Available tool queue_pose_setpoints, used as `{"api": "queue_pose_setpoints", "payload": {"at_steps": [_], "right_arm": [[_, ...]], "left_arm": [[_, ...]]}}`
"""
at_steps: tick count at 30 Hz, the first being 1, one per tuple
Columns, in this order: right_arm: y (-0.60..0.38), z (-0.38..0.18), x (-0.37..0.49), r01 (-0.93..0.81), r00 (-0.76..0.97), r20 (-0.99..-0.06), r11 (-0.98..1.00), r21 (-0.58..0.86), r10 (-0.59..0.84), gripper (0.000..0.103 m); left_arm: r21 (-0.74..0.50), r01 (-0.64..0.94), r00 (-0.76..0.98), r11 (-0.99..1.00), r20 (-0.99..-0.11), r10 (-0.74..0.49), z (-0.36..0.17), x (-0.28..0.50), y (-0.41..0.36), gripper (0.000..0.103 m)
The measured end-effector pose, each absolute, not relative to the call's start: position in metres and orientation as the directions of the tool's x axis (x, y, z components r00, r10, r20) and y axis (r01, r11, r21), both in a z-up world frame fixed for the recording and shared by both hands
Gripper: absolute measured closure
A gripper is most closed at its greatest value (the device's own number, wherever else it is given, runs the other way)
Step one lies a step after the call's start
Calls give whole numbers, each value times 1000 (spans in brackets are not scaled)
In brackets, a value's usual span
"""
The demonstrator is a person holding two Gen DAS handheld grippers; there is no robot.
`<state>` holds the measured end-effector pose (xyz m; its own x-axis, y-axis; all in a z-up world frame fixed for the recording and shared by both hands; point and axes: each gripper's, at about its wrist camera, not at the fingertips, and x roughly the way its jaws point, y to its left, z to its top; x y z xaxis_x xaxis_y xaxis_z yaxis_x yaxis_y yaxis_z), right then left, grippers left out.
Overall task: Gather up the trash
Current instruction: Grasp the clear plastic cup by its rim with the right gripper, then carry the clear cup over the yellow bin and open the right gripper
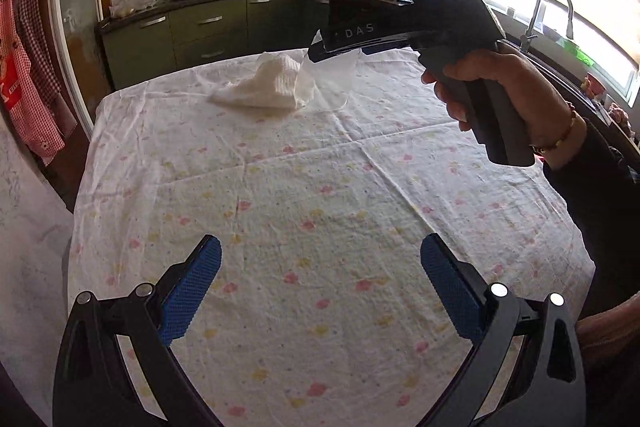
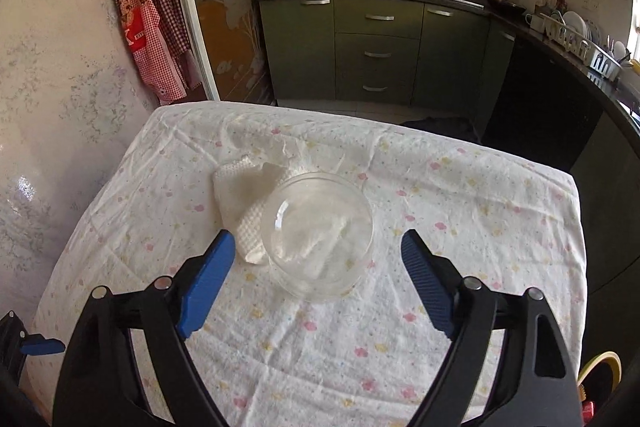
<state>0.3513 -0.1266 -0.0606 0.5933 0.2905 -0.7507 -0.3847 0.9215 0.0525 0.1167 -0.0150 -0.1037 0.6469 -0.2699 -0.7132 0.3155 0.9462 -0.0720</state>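
A crumpled white paper towel lies on the floral tablecloth, partly under a clear plastic cup lying on its side with its mouth toward me. My right gripper is open and empty, its blue pads to either side of the cup, just short of it. In the left wrist view the towel and cup lie at the far end of the table, with the right gripper above the cup. My left gripper is open and empty over the near part of the table.
Green kitchen cabinets with a stove and pots stand behind the table. A dark counter with a dish rack and sink tap runs along the right. Aprons hang on the left wall. The tip of the left gripper shows at lower left.
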Motion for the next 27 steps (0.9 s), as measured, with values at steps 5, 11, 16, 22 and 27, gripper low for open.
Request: {"api": "queue_pose_setpoints", "payload": {"at_steps": [5, 11, 16, 22, 27], "right_arm": [[-126, -66, 358, -377, 574, -762, 923, 78, 299, 51], [-135, -48, 331, -391, 597, -734, 916, 86, 324, 51], [-157, -22, 292, -401, 631, -692, 911, 95, 350, 52], [-219, 1, 234, -335, 681, -653, 934, 125, 331, 51], [-305, 6, 195, -166, 724, -657, 978, 130, 210, 51]], "left_arm": [[-83, 321, 637, 943, -718, -280, -107, 119, -16, 5], [-80, 331, 632, 940, -721, -284, -108, 118, -19, 5], [-71, 343, 634, 937, -718, -286, -105, 115, -25, 5], [-61, 366, 632, 929, -717, -296, -104, 108, -37, 5], [-52, 384, 623, 922, -722, -301, -104, 108, -51, 5]]}}
